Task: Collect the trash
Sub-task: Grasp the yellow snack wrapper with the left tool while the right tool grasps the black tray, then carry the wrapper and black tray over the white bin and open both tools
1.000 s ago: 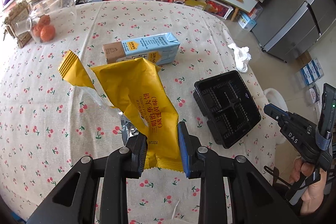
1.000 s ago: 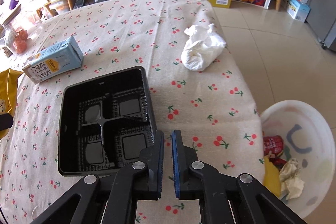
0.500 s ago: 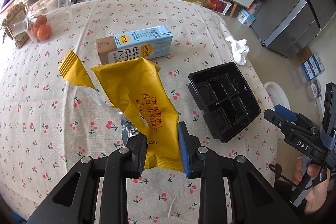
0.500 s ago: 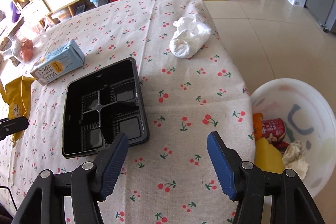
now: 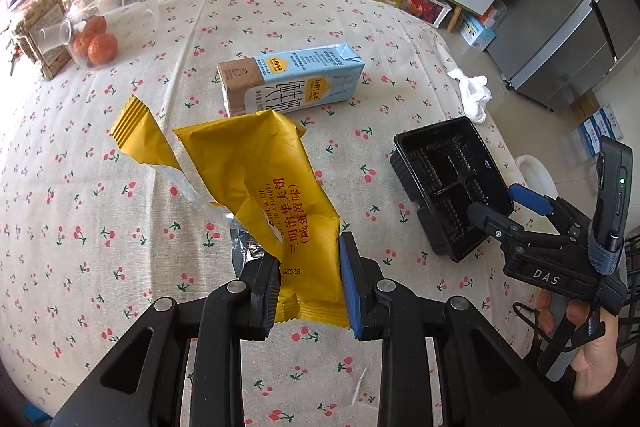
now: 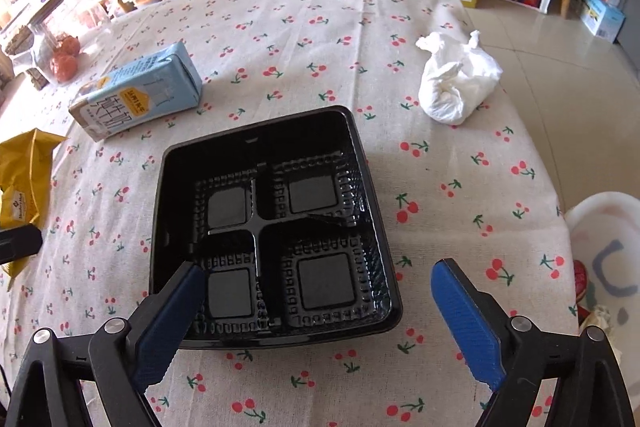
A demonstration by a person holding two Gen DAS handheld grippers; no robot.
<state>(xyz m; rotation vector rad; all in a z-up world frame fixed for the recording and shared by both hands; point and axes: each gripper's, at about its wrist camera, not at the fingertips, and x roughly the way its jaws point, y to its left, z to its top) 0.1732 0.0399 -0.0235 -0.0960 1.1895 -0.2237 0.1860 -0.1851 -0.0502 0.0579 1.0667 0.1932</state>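
A: Wrapper: yellow, torn open, foil showing, clamped between left gripper jaws above the table.
B: Right gripper was shut; now jaws wide apart, astride the black tray's near edge.

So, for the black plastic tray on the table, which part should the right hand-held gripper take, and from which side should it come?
Probably the near wall of the black tray, taken from the open top: one finger inside, one outside. The tray sits flat and upright, and looks too wide for the open right hand-held gripper to span; its rim is thin and raised. The right near corner is free of the tissue and the carton.
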